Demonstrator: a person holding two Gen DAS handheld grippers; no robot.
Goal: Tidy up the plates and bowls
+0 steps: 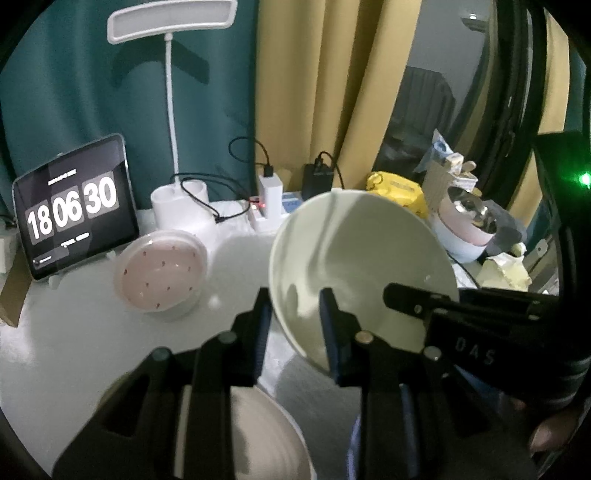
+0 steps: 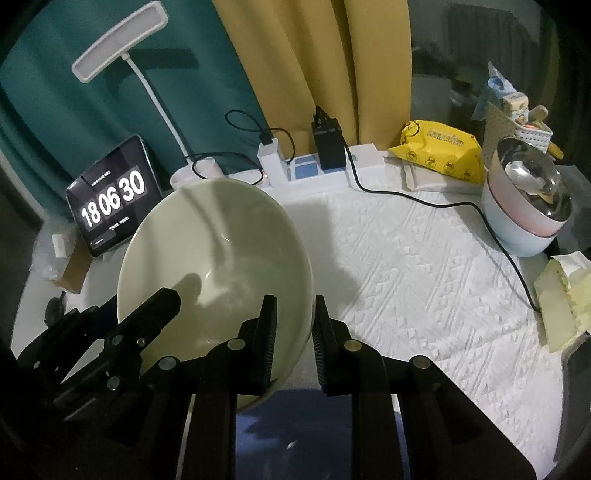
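Pale green bowl [image 1: 354, 266] is held off the table, tilted, its opening facing both cameras. Left gripper [image 1: 295, 317] straddles the bowl's near-left rim: one finger outside, one inside, closed on the wall. Right gripper [image 2: 293, 328] does the same on the opposite rim, fingers narrowly parted with the wall between them. Each gripper shows in the other's view, at the bowl's edge.

Below the left gripper sits a white bowl [image 1: 258, 435], partly hidden. A pink bowl with dark specks [image 1: 160, 273] rests on the white table [image 1: 74, 332], beside the tablet clock [image 1: 74, 210]. Behind: desk lamp [image 1: 171, 22]; yellow packet [image 2: 439, 147] and a metal-lined pot [image 2: 524, 203] stand to the right.
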